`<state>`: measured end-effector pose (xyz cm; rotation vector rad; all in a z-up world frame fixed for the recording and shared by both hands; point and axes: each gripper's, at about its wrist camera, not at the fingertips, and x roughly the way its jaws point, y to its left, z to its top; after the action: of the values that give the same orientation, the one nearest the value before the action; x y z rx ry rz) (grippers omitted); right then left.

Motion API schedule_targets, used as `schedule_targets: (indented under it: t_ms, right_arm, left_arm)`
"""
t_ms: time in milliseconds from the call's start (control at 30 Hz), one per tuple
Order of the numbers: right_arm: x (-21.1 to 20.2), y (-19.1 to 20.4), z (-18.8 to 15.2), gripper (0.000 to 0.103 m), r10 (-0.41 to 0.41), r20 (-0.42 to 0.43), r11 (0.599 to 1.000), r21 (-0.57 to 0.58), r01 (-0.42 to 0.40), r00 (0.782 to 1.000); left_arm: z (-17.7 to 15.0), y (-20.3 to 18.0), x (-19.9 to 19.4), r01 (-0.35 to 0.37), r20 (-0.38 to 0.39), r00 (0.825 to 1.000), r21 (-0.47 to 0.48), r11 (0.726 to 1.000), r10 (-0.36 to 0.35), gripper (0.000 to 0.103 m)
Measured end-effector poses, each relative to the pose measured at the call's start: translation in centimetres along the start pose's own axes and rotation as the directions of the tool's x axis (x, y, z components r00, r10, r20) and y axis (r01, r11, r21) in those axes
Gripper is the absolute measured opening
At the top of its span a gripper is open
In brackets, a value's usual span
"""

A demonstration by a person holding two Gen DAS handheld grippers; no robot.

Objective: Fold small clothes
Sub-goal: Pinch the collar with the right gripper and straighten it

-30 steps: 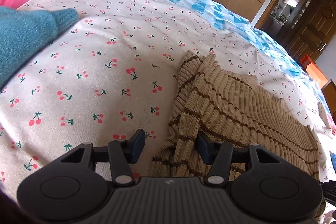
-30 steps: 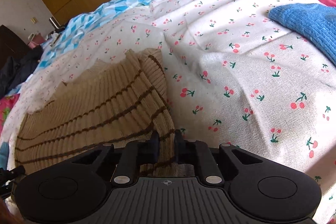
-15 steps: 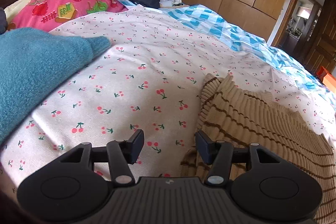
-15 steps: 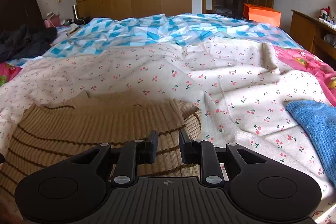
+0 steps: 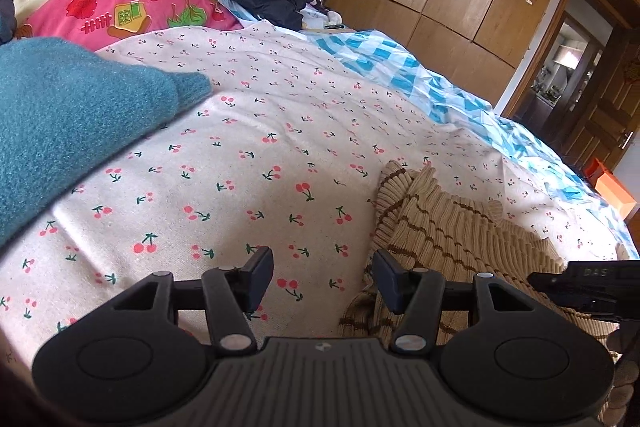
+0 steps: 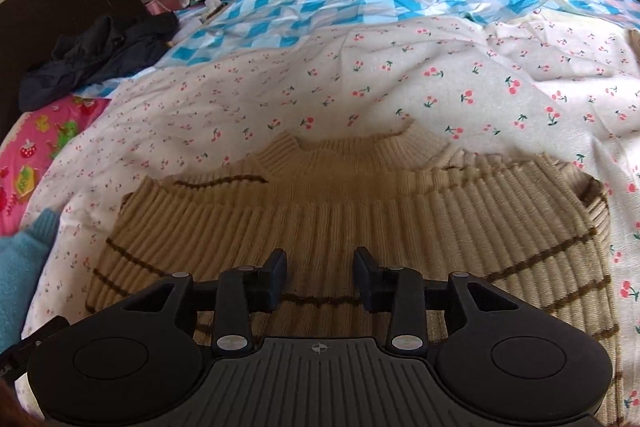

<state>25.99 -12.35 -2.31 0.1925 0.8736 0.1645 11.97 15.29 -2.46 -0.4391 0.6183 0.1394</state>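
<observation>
**Inspector:** Two tools are in view, both with jaws apart and nothing between them. The right tool (image 6: 320,277) has just been opening; its jaws hang over the tan striped sweater (image 6: 360,219) without pressing on it.

**Assistant:** Where does the sweater lie?

**Inspector:** Flat on the cherry-print bedspread (image 6: 280,99), collar away from the right tool, its long axis running side to side across that view. The right tool sits over the middle of its near part; the left tool (image 5: 323,279) hovers over bare bedspread, with the sweater's folded edge just beside its right finger.

**Assistant:** Which is nearer for the next fold?

**Inspector:** The right, in my judgement. The left must shift sideways first.

**Assistant:** Anything unclear?

**Inspector:** The near hem is hidden under both tool bodies. A teal knit (image 5: 72,115) at the left is cut off.
</observation>
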Motion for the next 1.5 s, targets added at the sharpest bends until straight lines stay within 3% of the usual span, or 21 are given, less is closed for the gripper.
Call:
schedule_targets:
  t_ms: [33, 133, 200, 333, 467, 600, 700, 800, 1033, 1133, 1233, 1267, 1300, 1400, 1467, 1500]
  right_arm:
    - [0.8, 0.2, 0.0, 0.036, -0.011, -0.016, 1.000, -0.009, 0.011, 1.000]
    - [1.5, 0.1, 0.1, 0.010, -0.053, -0.010, 0.999, 0.000, 0.053, 0.999]
    - [0.6, -0.2, 0.5, 0.006, -0.034, 0.014, 0.999, 0.034, 0.033, 0.999]
    - [-1.5, 0.5, 1.2, 0.005, -0.040, 0.100, 0.999, 0.006, 0.039, 0.994]
    - [-1.9, 0.4, 2.4, 0.005, -0.045, 0.183, 0.997, 0.062, 0.034, 0.982]
    - [2.2, 0.5, 2.1, 0.005, -0.124, 0.117, 0.992, 0.027, 0.122, 0.985]
    - [3.5, -0.1, 1.1, 0.007, -0.115, 0.067, 0.992, 0.062, 0.111, 0.991]
    - [2.2, -0.6, 1.1, 0.011, -0.088, 0.082, 0.994, 0.069, 0.082, 0.993]
    - [-5.4, -3.9, -0.7, 0.013, -0.070, 0.140, 0.997, 0.035, 0.066, 0.988]
    - [-7.7, -5.9, -3.3, 0.013, -0.102, 0.123, 0.995, 0.012, 0.101, 0.987]
    - [-7.7, -9.0, -5.5, 0.013, -0.223, 0.060, 0.975, 0.030, 0.222, 0.973]
    - [-7.3, -10.4, -6.1, 0.007, -0.259, 0.040, 0.965, 0.058, 0.257, 0.965]
    - [-7.3, -11.5, -6.4, 0.001, -0.271, 0.036, 0.960, 0.090, 0.267, 0.962]
    - [-7.9, -13.2, -6.5, 0.001, -0.236, 0.031, 0.954, 0.200, 0.225, 0.971]
    - [-8.7, -12.7, -6.5, 0.002, -0.238, 0.053, 0.957, 0.184, 0.224, 0.970]
    - [-9.1, -12.3, -6.5, 0.007, -0.235, 0.070, 0.961, 0.169, 0.220, 0.970]
  left_arm:
    - [0.0, 0.1, 0.1, 0.003, -0.007, 1.000, -0.002, 1.000, -0.003, 0.059]
    - [0.0, 0.2, 0.3, 0.013, -0.014, 1.000, -0.008, 1.000, -0.013, 0.059]
    - [0.0, 0.2, 0.1, 0.025, -0.004, 1.000, -0.014, 1.000, -0.025, 0.059]
    - [0.1, 0.0, -0.4, 0.046, 0.024, 0.999, -0.012, 0.999, -0.046, 0.059]
    - [0.0, -0.6, -0.8, 0.065, 0.048, 0.997, 0.026, 0.998, -0.066, 0.059]
    - [-0.4, -1.7, -0.7, 0.073, 0.048, 0.996, 0.097, 0.993, -0.078, 0.059]
    - [-1.0, -2.4, 0.4, 0.041, -0.012, 0.999, 0.158, 0.987, -0.040, 0.059]
    - [-1.3, -2.4, 1.8, 0.003, -0.074, 0.997, 0.166, 0.986, 0.009, 0.060]
    - [-1.6, -2.4, 1.7, -0.005, -0.069, 0.997, 0.179, 0.984, 0.018, 0.061]
    - [-1.6, -2.4, 1.7, -0.005, -0.070, 0.997, 0.177, 0.984, 0.018, 0.061]
    - [-1.6, -2.4, 1.8, -0.009, -0.073, 0.997, 0.176, 0.984, 0.022, 0.063]
    - [-1.7, -2.4, 1.8, -0.011, -0.072, 0.997, 0.179, 0.984, 0.025, 0.063]
    - [-1.7, -2.5, 1.8, -0.016, -0.069, 0.997, 0.187, 0.982, 0.030, 0.063]
    - [-2.0, -2.9, 1.6, -0.036, -0.059, 0.997, 0.217, 0.975, 0.050, 0.063]
    - [-2.0, -3.0, 1.1, -0.040, -0.053, 0.997, 0.217, 0.975, 0.053, 0.063]
    - [-2.0, -2.8, 0.7, -0.039, -0.053, 0.997, 0.207, 0.978, 0.051, 0.063]
